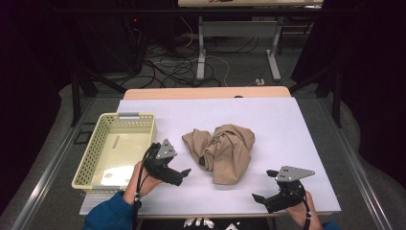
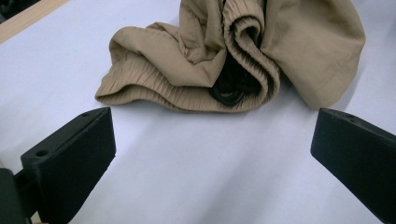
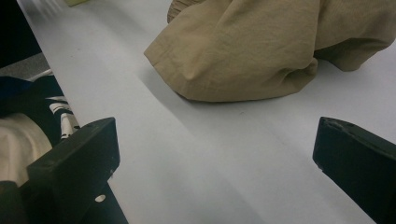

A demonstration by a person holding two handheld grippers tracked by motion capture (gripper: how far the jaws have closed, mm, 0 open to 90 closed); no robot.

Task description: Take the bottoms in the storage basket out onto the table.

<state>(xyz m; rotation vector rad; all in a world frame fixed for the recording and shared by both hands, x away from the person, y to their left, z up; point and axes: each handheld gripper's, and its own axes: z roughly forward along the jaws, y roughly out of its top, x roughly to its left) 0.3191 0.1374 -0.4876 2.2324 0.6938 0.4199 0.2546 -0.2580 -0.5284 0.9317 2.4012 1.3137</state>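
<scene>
Tan garment crumpled, lengthwise near-to-far

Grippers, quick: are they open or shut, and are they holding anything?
Left gripper: open, holding nothing, aimed at the crumpled tan garment.
Right gripper: open, holding nothing, over the white table.

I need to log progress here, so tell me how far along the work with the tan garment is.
Barely begun. Done: nothing visible; the tan garment lies crumpled on the table, and the basket beside it holds nothing. In hand: the left gripper and right gripper point toward the garment from either side, jaws wide apart, touching nothing. Left: gripping the cloth and everything after that.
</scene>
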